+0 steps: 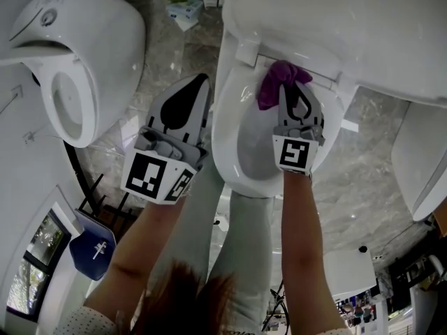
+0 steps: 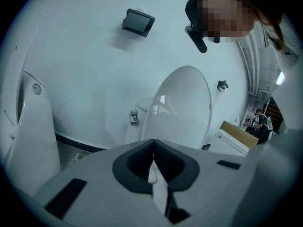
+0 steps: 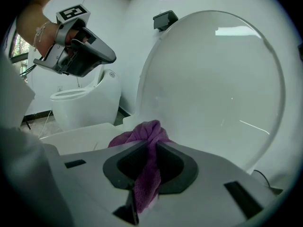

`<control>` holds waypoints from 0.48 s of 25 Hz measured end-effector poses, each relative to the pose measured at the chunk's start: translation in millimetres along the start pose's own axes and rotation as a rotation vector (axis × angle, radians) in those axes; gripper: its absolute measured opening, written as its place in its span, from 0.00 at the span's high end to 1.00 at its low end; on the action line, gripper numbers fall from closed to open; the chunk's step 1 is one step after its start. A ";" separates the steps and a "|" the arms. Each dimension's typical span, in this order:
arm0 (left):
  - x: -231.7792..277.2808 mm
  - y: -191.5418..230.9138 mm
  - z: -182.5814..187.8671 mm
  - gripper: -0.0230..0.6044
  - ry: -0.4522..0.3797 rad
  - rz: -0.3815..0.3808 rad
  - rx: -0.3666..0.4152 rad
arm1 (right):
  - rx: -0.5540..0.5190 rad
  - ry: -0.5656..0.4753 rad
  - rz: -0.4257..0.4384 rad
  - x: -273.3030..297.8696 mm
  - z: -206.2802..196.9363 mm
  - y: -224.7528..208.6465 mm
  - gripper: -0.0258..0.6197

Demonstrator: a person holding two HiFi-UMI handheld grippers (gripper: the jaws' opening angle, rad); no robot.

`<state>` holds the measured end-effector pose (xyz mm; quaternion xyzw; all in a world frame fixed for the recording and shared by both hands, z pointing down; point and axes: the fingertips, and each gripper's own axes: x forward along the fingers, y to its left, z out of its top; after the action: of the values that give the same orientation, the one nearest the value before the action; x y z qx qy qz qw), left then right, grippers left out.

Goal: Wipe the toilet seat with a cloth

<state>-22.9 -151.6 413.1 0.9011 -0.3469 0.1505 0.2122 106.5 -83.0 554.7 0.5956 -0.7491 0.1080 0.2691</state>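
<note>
The white toilet stands in the middle with its seat down and its lid raised. My right gripper is shut on a purple cloth, which rests against the back of the seat near the hinge. In the right gripper view the cloth bunches out past the jaws in front of the lid. My left gripper hangs left of the bowl, off the seat, shut with nothing in it. In the left gripper view its jaws point toward the lid.
A second toilet stands at the left, and another white fixture at the right. Small packets lie on the marble floor behind. The person's legs are right in front of the bowl.
</note>
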 end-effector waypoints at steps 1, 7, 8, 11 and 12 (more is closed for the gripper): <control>0.5 -1.9 -0.1 0.96 0.001 -0.003 0.001 | 0.002 0.002 -0.005 -2.0 -2.0 -2.7 0.85; 4.1 -10.7 -0.5 0.96 0.003 -0.017 0.005 | 0.002 0.025 -0.022 -11.1 -13.7 -14.9 0.85; 4.9 -12.0 -0.4 0.96 0.004 -0.020 0.007 | 0.000 0.027 -0.022 -12.0 -15.2 -16.2 0.85; 6.8 -15.7 -0.6 0.96 0.008 -0.025 0.011 | 0.007 0.026 -0.026 -13.5 -15.5 -19.6 0.85; 7.2 -17.0 -0.6 0.96 0.009 -0.026 0.012 | 0.005 0.028 -0.025 -14.4 -16.0 -20.5 0.85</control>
<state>-6.1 -144.0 411.9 0.9062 -0.3332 0.1538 0.2102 132.5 -68.7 557.1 0.6042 -0.7374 0.1150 0.2794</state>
